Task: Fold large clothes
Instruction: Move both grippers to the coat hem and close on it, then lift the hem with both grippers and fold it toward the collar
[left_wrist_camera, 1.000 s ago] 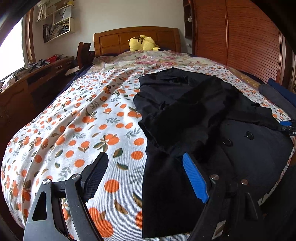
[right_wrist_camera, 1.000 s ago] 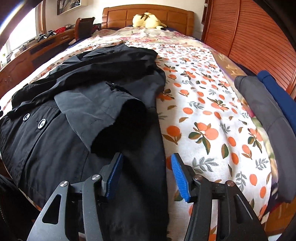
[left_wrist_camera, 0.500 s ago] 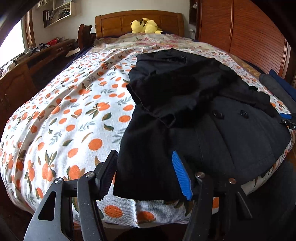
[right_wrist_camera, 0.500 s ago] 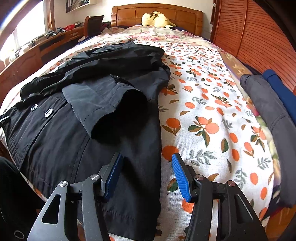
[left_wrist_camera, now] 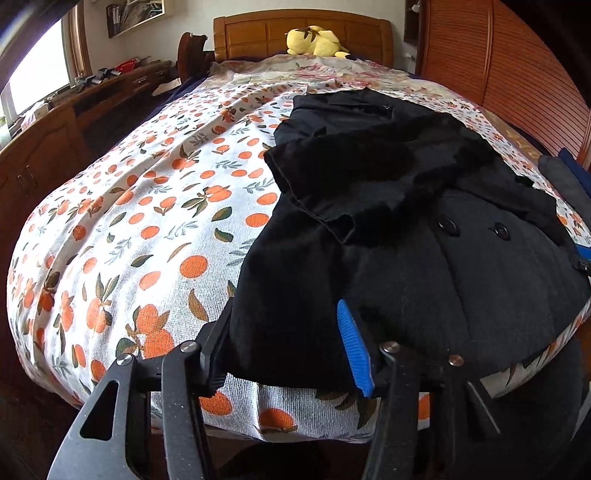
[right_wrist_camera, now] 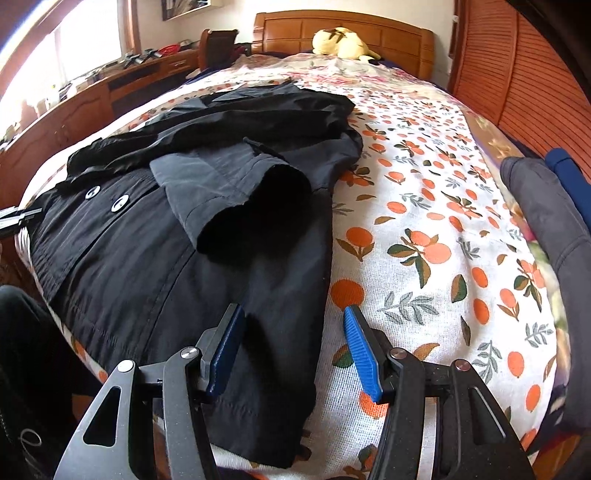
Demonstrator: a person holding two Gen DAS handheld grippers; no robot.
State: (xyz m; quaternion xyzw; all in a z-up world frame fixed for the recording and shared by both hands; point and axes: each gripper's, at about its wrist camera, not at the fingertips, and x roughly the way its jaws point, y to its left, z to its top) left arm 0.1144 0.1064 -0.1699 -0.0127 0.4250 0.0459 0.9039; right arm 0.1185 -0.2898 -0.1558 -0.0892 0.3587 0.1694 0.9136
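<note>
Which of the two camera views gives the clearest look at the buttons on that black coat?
The right wrist view. There the coat catches the light, so its two buttons stand out pale against the cloth. In the left wrist view the same buttons are dark on dark cloth, set farther off to the side and harder to pick out.

Both views low at the bed's (left_wrist_camera: 110, 229) foot, aimed along it toward the headboard (left_wrist_camera: 301, 35), tilted down. Left wrist close over the coat's (left_wrist_camera: 388, 221) left hem corner; right wrist close over its right. Shared: coat, sheet, headboard, plush (right_wrist_camera: 341, 42).
</note>
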